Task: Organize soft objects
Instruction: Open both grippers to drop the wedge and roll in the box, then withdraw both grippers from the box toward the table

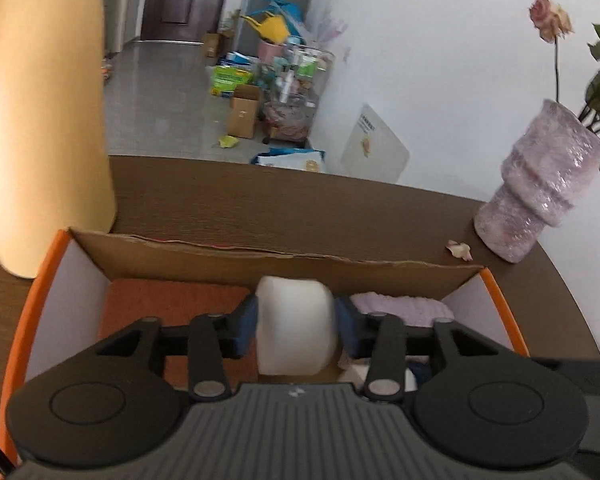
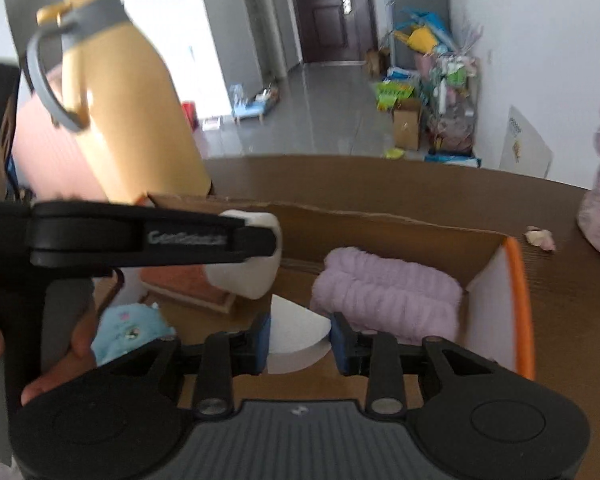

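My left gripper (image 1: 296,326) is shut on a white foam block (image 1: 295,324) and holds it above the inside of an open cardboard box (image 1: 276,264) with orange edges. The block also shows in the right wrist view (image 2: 246,276), held by the left gripper (image 2: 260,248). My right gripper (image 2: 300,340) is open and empty over the box, with a white round pad (image 2: 296,332) lying on the box floor below it. A lilac rolled towel (image 2: 388,296) lies at the box's right. An orange cloth (image 1: 172,304) lies at its left. A light blue plush (image 2: 128,328) sits near the front left.
A tall yellow flask (image 2: 132,112) with a grey handle stands left behind the box on the brown table (image 1: 300,204). A lilac vase (image 1: 540,188) with flowers stands at the right, with a fallen petal (image 1: 460,249) beside it. Clutter and boxes lie on the floor beyond.
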A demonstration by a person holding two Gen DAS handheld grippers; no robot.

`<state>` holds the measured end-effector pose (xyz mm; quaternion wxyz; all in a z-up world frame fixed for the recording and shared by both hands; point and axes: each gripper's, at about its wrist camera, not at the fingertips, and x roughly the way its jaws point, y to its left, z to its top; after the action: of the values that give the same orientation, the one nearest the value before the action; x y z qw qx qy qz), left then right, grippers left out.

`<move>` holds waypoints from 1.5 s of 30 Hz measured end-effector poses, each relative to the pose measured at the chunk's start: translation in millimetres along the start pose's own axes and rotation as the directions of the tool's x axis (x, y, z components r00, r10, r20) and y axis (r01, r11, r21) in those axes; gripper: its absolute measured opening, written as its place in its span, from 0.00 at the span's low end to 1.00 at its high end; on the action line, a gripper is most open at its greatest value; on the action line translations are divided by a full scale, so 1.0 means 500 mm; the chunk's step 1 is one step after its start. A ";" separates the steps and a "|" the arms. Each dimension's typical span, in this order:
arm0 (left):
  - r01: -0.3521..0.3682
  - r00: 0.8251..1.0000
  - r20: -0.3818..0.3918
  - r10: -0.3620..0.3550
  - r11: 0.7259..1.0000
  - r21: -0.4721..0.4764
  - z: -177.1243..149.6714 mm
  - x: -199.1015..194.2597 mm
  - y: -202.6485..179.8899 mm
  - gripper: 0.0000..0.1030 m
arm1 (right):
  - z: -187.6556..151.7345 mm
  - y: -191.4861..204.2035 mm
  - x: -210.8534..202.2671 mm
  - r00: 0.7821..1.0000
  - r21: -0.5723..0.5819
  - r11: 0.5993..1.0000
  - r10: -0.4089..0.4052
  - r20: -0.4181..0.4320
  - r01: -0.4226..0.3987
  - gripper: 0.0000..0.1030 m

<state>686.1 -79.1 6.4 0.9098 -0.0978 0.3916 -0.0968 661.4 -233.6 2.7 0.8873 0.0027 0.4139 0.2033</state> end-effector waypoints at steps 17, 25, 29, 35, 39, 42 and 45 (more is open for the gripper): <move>-0.047 0.990 0.141 0.023 0.984 0.170 -0.025 -0.239 -0.013 0.79 | -0.005 0.008 -0.168 0.989 0.018 0.996 -0.086 0.122 0.085 0.54; -0.094 0.964 0.261 0.039 0.975 0.202 -0.135 -0.444 -0.012 0.87 | -0.095 0.044 -0.380 0.950 0.031 0.991 -0.131 0.282 0.128 0.70; -0.156 0.920 0.387 0.058 0.962 0.226 -0.225 -0.547 -0.013 0.94 | -0.160 0.075 -0.457 0.913 0.029 0.987 -0.157 0.376 0.157 0.75; -0.206 0.881 0.466 0.082 0.953 0.221 -0.314 -0.622 -0.017 0.95 | -0.234 0.131 -0.521 0.871 0.030 0.986 -0.160 0.464 0.166 0.79; -0.265 0.850 0.509 0.132 0.944 0.198 -0.365 -0.640 -0.010 0.95 | -0.276 0.167 -0.544 0.849 0.006 0.981 -0.169 0.501 0.192 0.80; -0.278 0.824 0.546 0.149 0.947 0.162 -0.422 -0.664 0.005 0.96 | -0.336 0.191 -0.563 0.818 -0.002 0.975 -0.184 0.545 0.221 0.83; -0.260 0.821 0.551 0.145 0.956 0.136 -0.489 -0.695 0.022 0.96 | -0.419 0.213 -0.588 0.800 0.004 0.974 -0.189 0.570 0.227 0.84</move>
<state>273.9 -5.7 79.5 0.9928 0.0160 0.1181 -0.0077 300.4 -276.9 99.0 0.9865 -0.0108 0.1227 0.1081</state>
